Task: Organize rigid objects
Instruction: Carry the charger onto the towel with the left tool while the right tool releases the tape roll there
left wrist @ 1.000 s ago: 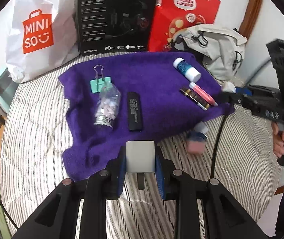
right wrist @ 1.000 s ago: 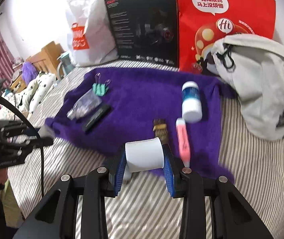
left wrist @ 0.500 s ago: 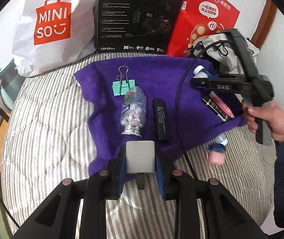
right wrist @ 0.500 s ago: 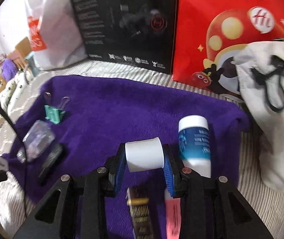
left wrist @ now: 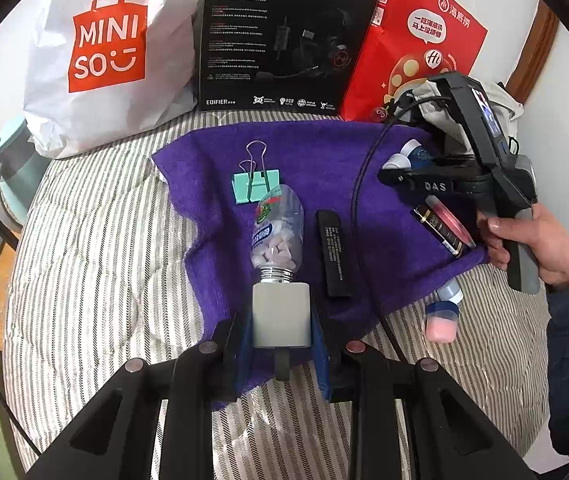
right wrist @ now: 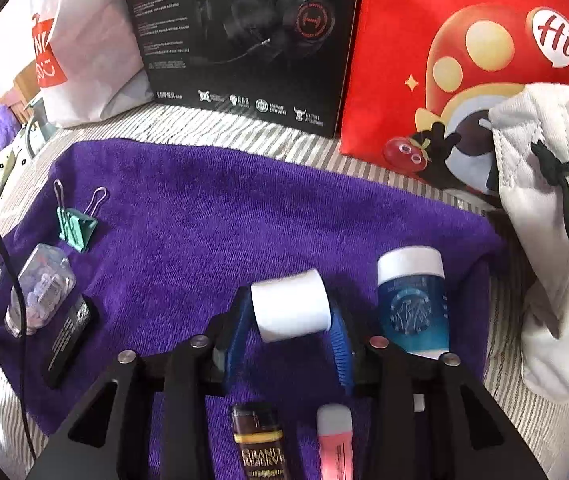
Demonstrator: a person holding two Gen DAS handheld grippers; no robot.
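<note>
A white cylinder [right wrist: 290,306], pinched crosswise in the right gripper [right wrist: 290,322], hangs over the purple towel [right wrist: 212,240], its long axis across the fingers and just left of the blue white-capped bottle [right wrist: 412,300]. The left gripper [left wrist: 282,320] clamps a grey block [left wrist: 281,314] just short of the candy bottle [left wrist: 276,236], beside a black bar [left wrist: 334,254] and a green binder clip [left wrist: 255,184].

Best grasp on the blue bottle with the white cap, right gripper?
Pinch the blue bottle with the white cap across its round body, mid-length, coming from above. It lies flat on the purple towel, cap pointing away, just right of the right gripper.
</note>
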